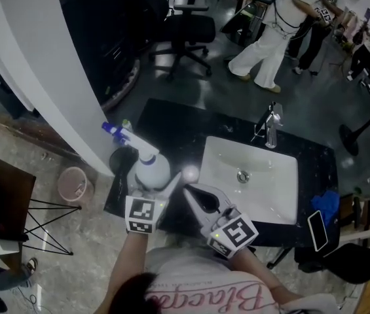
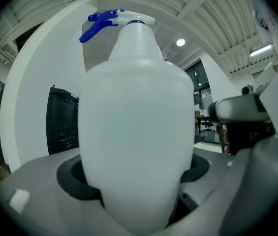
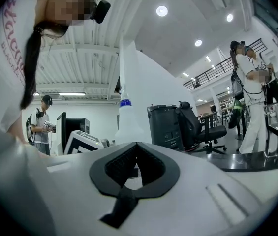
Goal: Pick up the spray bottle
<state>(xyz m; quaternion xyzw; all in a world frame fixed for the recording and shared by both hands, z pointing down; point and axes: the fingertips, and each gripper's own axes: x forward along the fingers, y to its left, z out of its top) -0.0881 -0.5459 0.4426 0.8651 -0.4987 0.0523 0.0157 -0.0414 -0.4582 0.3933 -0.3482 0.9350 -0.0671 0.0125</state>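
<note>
A white spray bottle (image 1: 152,167) with a blue trigger head (image 1: 114,130) stands upright at the left end of the black counter (image 1: 171,120). My left gripper (image 1: 152,183) is shut on its round body, one finger on each side. In the left gripper view the spray bottle (image 2: 136,127) fills the middle, wedged between the dark pads (image 2: 72,178), its blue trigger (image 2: 99,24) at the top. My right gripper (image 1: 195,195) sits just right of the bottle, shut and holding nothing. From the right gripper (image 3: 136,168) view the bottle (image 3: 127,127) shows beyond the joined pads.
A white sink basin (image 1: 250,175) with a chrome faucet (image 1: 272,126) takes the counter's middle. A blue cloth (image 1: 325,205) and a phone (image 1: 317,229) lie at its right end. A white pillar (image 1: 47,64) rises left of the bottle, a pink bin (image 1: 74,184) below it. People (image 1: 270,38) stand far behind.
</note>
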